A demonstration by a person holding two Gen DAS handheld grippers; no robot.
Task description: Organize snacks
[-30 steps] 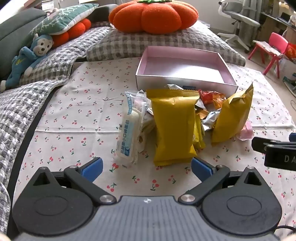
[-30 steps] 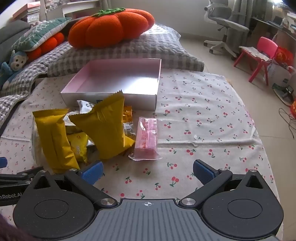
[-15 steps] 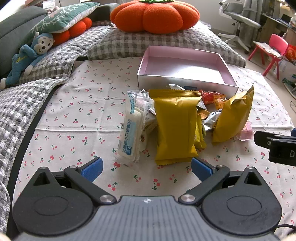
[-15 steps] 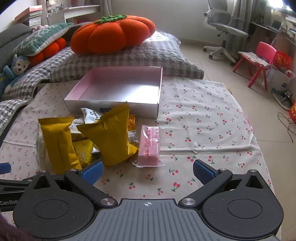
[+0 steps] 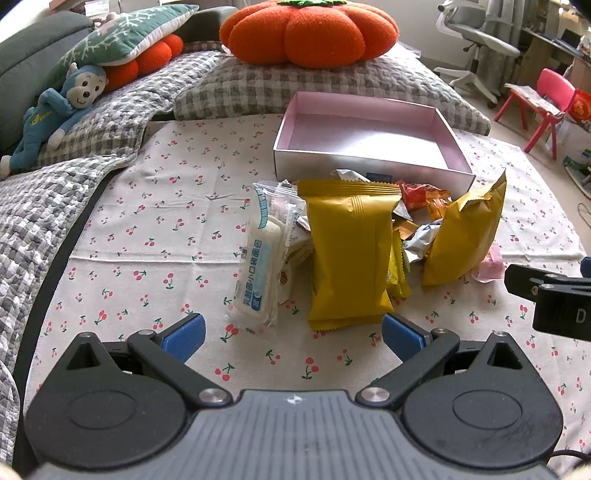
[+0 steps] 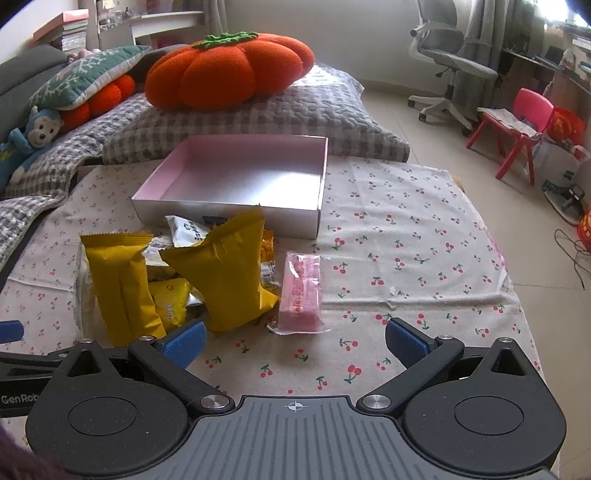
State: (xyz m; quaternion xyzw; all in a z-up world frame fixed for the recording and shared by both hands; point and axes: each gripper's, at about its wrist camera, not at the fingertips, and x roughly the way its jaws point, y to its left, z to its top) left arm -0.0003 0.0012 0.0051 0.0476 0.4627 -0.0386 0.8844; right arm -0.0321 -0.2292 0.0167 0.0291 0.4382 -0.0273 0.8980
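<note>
Snacks (image 5: 351, 254) lie heaped ahead of both gaping, empty grippers, left (image 5: 291, 334) and right (image 6: 293, 341): two big yellow packets (image 6: 225, 273), one white (image 5: 256, 273), one pink (image 6: 301, 291), before one pink box (image 6: 236, 177).

We see the box (image 5: 373, 162) at frame centre, the snack pile (image 5: 354, 254) just before it on the cloth (image 5: 147, 221), cushions (image 5: 310, 33) behind.
</note>
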